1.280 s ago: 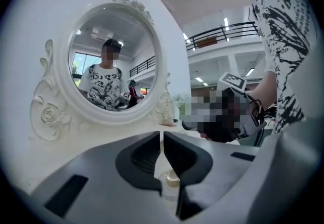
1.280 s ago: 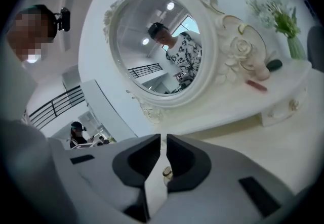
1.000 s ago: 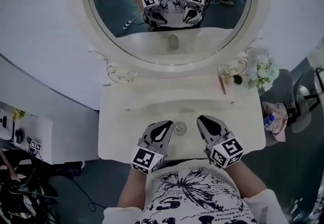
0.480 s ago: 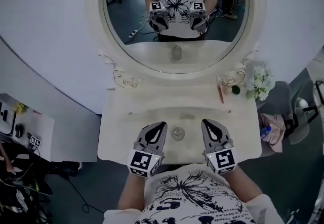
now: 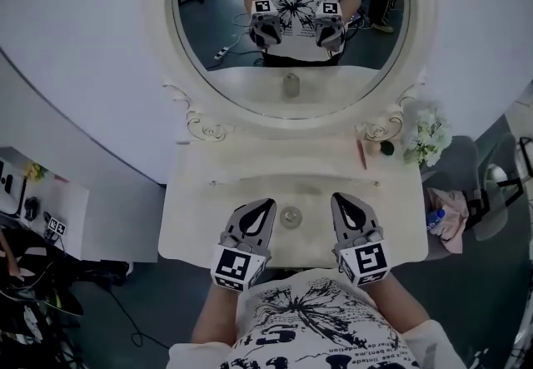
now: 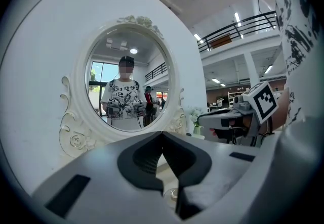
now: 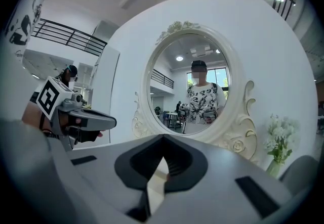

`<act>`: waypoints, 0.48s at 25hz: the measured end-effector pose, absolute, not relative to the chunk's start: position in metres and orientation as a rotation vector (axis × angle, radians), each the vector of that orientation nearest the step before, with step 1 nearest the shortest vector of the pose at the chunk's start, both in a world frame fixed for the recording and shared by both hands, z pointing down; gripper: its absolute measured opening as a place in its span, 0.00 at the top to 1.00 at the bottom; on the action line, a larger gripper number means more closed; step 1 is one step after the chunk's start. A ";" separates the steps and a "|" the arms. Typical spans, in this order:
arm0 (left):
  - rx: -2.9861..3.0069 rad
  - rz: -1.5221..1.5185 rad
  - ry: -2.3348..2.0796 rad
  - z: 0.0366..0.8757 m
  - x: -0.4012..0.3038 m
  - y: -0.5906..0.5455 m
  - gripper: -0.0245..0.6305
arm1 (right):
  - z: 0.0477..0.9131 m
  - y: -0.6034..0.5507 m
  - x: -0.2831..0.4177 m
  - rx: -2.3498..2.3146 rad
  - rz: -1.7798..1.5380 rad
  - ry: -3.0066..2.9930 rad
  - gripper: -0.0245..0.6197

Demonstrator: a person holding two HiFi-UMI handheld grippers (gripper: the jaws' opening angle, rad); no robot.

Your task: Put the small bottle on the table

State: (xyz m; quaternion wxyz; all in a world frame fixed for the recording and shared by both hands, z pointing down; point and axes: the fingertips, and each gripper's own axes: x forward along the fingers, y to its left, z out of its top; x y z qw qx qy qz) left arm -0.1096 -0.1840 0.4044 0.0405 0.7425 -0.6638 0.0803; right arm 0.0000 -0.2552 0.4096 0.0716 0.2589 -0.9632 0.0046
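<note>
Both grippers over the near edge of the table [image 5: 196, 221], pointing at the mirror [image 5: 291, 22]. Left gripper [image 5: 266, 205]: jaws fully together, nothing held; its own view shows the pads meeting at the tip [image 6: 162, 137]. Right gripper [image 5: 339, 200]: same, jaws shut and empty [image 7: 163, 138].

Small bottle [image 5: 291, 216] stands upright on the tabletop between the two grippers, apart from both, toward the near side of the table. Judged: placement looks done, or else not begun; the frames do not settle which.

Risks:
- The bottle sits in the lane between two shut grippers. A sideways swing of either one would clip it, and being narrow and upright it would likely tip.
- It stands nearer the near edge than the far one, so a toppled bottle could roll off toward the person.
- If a re-grip is wanted, the jaws must part first. Pushing in with them shut would shove the bottle away.
- Flowers [image 5: 429, 136] and a red pencil [image 5: 363, 152] at the far right lie well apart, so little hazard there.

Bottle's look: from above, a small round pale cap with a darker ring. Through the left gripper's jaw gap only a pale rounded top shows [image 6: 174, 194]. Its reflection in the mirror [image 5: 291, 85] shows a short greyish body with a narrower top. Label and contents are too small to tell.
</note>
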 end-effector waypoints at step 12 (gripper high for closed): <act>2.210 0.252 -2.043 0.411 -0.115 -0.186 0.93 | 0.407 -0.248 -0.006 0.711 0.033 -2.922 0.94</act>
